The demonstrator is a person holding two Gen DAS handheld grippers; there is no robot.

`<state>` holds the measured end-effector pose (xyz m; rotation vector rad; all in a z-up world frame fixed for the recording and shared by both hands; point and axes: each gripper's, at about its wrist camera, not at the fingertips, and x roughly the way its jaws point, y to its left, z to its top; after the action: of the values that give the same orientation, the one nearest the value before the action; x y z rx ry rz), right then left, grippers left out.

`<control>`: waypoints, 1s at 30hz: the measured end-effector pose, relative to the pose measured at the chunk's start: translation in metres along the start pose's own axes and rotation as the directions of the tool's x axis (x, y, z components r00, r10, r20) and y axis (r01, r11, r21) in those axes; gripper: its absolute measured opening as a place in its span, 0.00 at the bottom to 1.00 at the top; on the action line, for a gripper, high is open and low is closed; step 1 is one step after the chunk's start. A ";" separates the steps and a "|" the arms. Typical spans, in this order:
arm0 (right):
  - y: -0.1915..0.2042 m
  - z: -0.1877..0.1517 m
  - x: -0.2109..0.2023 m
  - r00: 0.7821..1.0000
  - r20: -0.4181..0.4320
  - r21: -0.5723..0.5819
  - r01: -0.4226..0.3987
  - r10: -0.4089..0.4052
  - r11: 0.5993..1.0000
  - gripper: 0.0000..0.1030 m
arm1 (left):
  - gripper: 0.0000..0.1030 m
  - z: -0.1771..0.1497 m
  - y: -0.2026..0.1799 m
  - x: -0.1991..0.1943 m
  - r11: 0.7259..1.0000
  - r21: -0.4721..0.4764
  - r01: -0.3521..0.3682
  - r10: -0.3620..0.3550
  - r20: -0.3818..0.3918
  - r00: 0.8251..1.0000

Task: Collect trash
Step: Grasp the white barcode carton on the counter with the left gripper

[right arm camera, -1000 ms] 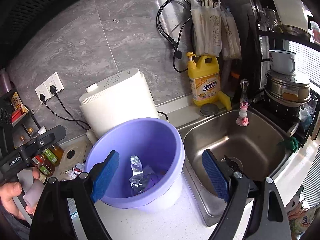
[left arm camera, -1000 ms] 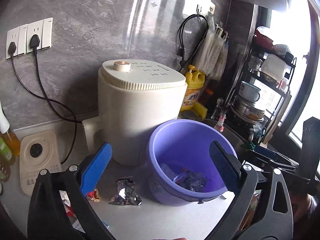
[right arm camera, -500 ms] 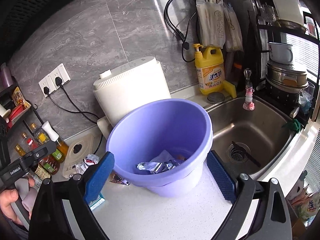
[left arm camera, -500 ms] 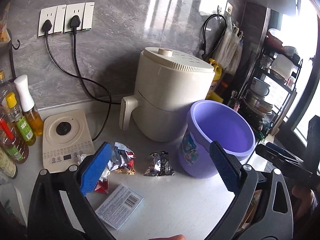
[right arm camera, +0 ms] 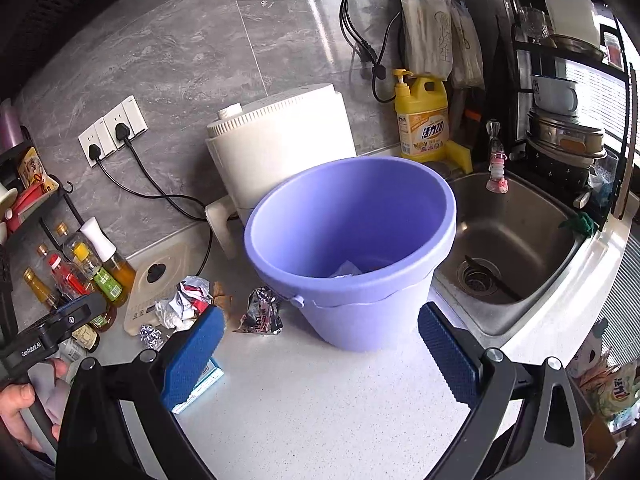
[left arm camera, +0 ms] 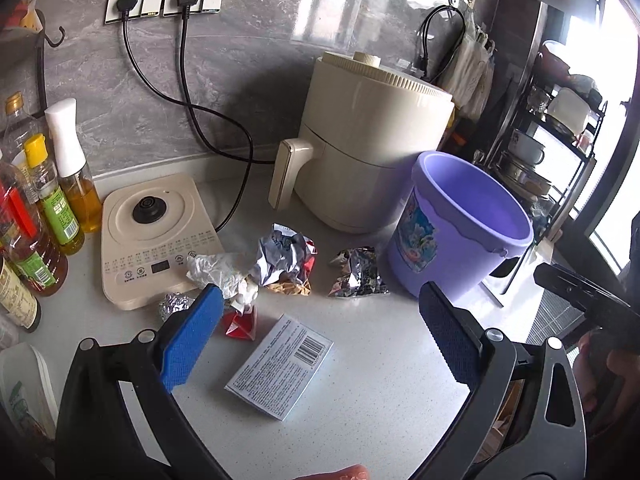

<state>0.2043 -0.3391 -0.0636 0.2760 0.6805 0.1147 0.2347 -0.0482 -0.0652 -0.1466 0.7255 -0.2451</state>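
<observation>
Mostly hidden: bucket (right arm camera: 352, 248) contents | both hand-held grippers (left arm camera: 320, 336) (right arm camera: 316, 344) released, empty

The bucket (left arm camera: 460, 228) is standing on the countertop (left arm camera: 360, 380), right of the crumpled wrappers (left arm camera: 320, 266), before the air fryer (left arm camera: 372, 144), left of the sink (right arm camera: 516, 240).

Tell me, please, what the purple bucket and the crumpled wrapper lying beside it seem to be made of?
The purple bucket looks like moulded plastic with a smooth, slightly glossy finish: uniform colour, rolled rim, printed label. The crumpled wrapper seems to be metallised foil film: sharp creases and bright mirror-like glints, though plastic-backed or pure foil cannot be told.
</observation>
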 end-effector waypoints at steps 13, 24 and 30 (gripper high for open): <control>0.023 -0.044 0.000 0.995 -0.091 -0.048 0.048 -0.052 0.998 0.92 | 0.94 -0.053 0.025 0.053 0.996 0.082 0.025 -0.011 -0.176 0.984; 0.027 -0.072 0.001 0.982 -0.171 -0.009 0.082 -0.082 0.997 0.92 | 0.93 -0.076 0.033 0.095 0.990 0.141 0.014 0.026 -0.278 0.960; 0.026 -0.074 0.000 0.979 -0.174 -0.008 0.105 -0.105 0.994 0.92 | 0.68 -0.088 0.027 0.097 0.979 0.204 -0.028 0.088 -0.296 0.951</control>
<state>0.1565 -0.2982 -0.1111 0.2323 0.8676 0.0375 0.2505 -0.0526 -0.1984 0.1049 1.0051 -0.2850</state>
